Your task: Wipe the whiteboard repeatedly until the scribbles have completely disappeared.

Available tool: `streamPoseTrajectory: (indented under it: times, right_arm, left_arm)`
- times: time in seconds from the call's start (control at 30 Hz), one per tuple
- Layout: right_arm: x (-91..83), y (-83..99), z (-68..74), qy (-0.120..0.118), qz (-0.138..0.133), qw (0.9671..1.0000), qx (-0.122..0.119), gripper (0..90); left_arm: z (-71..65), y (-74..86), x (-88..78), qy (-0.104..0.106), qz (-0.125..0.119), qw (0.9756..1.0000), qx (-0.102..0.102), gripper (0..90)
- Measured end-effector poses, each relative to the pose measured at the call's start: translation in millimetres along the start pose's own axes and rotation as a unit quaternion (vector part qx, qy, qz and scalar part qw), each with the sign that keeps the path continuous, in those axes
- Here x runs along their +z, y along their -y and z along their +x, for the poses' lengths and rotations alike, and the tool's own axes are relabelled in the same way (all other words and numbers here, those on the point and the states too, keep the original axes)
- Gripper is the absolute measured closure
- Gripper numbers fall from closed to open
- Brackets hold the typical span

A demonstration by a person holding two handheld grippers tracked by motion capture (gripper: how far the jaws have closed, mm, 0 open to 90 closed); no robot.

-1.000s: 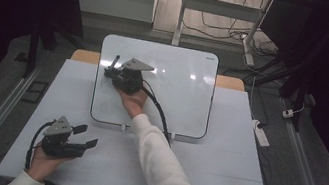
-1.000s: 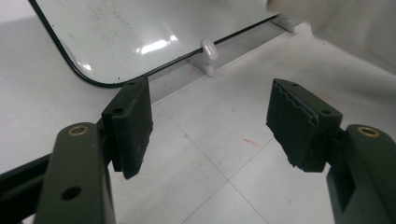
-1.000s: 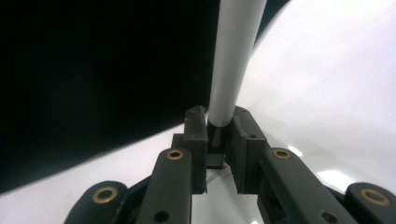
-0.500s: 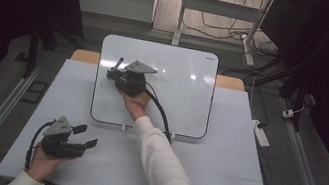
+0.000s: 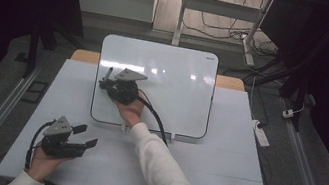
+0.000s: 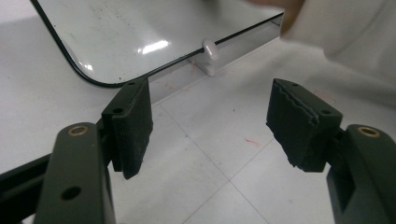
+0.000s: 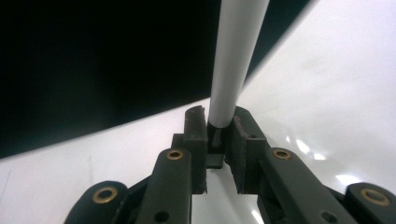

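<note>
While the person's two hands worked apart, the scene stood thus:

Right gripper (image 5: 105,78): it hung over the left part of the whiteboard (image 5: 180,75), jaws clamped on a marker (image 7: 236,56).
Marker: a white barrel (its tip hidden from the camera) rose straight out from between the black pads in the right gripper view; in the high view it showed as a thin stick (image 5: 108,73) near the board's left edge.
Left gripper (image 5: 85,136): it was held low over the table (image 5: 220,173), near the front left corner, jaws wide apart and holding nothing.
Whiteboard: it lay flat at the table's far middle, its rounded corner (image 6: 93,79) just beyond the left gripper's pads.
</note>
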State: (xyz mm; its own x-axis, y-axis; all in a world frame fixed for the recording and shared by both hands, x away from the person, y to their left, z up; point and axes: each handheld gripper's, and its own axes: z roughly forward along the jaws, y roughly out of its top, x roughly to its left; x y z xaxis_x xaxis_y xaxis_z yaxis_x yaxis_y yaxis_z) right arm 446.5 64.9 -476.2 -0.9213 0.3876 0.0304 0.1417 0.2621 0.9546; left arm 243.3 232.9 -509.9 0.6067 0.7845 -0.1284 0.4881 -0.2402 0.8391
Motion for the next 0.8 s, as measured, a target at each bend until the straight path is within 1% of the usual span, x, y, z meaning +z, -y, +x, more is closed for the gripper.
streamPoseTrajectory:
  times: [0.03, 0.07, 0.1, 0.17, 0.27, 0.37, 0.4, 0.43, 0.5, 0.57, 0.6, 0.63, 0.67, 0.73, 0.8]
  right_arm:
    - [1.8, 0.5, 1.7, 0.000, 0.000, 1.0000, -0.003, 77.7]
    - [2.5, -1.1, -0.1, -0.002, 0.000, 1.0000, -0.002, 77.8]
    - [2.4, -3.7, -3.2, 0.002, -0.005, 1.0000, 0.000, 77.7]
    - [1.0, -11.3, -10.7, 0.017, -0.018, 0.9997, 0.006, 77.7]
    - [1.3, -20.0, -20.6, 0.026, -0.035, 0.9989, 0.017, 77.7]
    - [2.7, -19.1, -22.3, 0.025, -0.044, 0.9984, 0.024, 77.7]
    - [3.3, -17.3, -20.7, 0.021, -0.042, 0.9986, 0.025, 77.7]
    - [4.1, -15.2, -17.9, 0.015, -0.037, 0.9990, 0.022, 77.7]
    - [5.7, -9.7, -10.4, 0.001, -0.019, 0.9998, 0.009, 77.7]
    - [5.2, -6.3, -6.1, -0.003, -0.010, 0.9999, -0.003, 77.7]
    - [3.7, -7.1, -7.4, -0.003, -0.009, 1.0000, -0.001, 77.7]
    - [1.7, -8.8, -9.9, 0.003, -0.012, 0.9999, 0.002, 77.7]
    - [-1.5, -11.1, -13.0, 0.014, -0.015, 0.9998, 0.004, 77.7]
    - [-9.4, -16.1, -20.4, 0.033, -0.026, 0.9990, 0.014, 77.7]
    - [-19.1, -20.3, -27.7, 0.050, -0.029, 0.9983, 0.013, 77.7]
  left_arm:
    - [-0.3, 0.2, -0.5, 0.000, -0.001, 1.0000, 0.000, 32.0]
    - [-0.6, 0.3, -1.0, -0.001, -0.001, 1.0000, 0.001, 31.9]
    - [-0.6, 0.4, -1.3, -0.001, -0.001, 1.0000, 0.001, 32.0]
    - [-0.1, 0.2, -1.1, -0.001, -0.002, 1.0000, 0.000, 31.9]
    - [0.8, 0.2, -0.5, 0.000, -0.001, 1.0000, 0.001, 32.0]
    - [2.2, 0.6, -1.3, -0.002, -0.002, 1.0000, -0.002, 31.9]
    - [2.7, 0.7, -1.4, -0.002, -0.002, 1.0000, -0.003, 32.0]
    - [2.8, 0.7, -1.3, -0.002, -0.002, 1.0000, -0.003, 32.0]
    - [2.2, 0.6, -0.9, -0.001, -0.001, 1.0000, -0.002, 32.0]
    - [1.5, 0.6, -0.7, -0.001, -0.001, 1.0000, -0.001, 31.9]
    - [1.1, 0.6, -0.9, -0.001, -0.001, 1.0000, 0.000, 32.0]
    - [0.9, 0.6, -1.2, -0.002, -0.001, 1.0000, 0.000, 32.0]
    - [0.8, 0.7, -1.6, -0.002, -0.001, 1.0000, 0.000, 31.9]
    - [1.0, 0.7, -1.8, -0.003, -0.003, 1.0000, -0.001, 31.9]
    - [1.7, 0.6, -1.2, -0.003, -0.003, 1.0000, -0.001, 32.0]
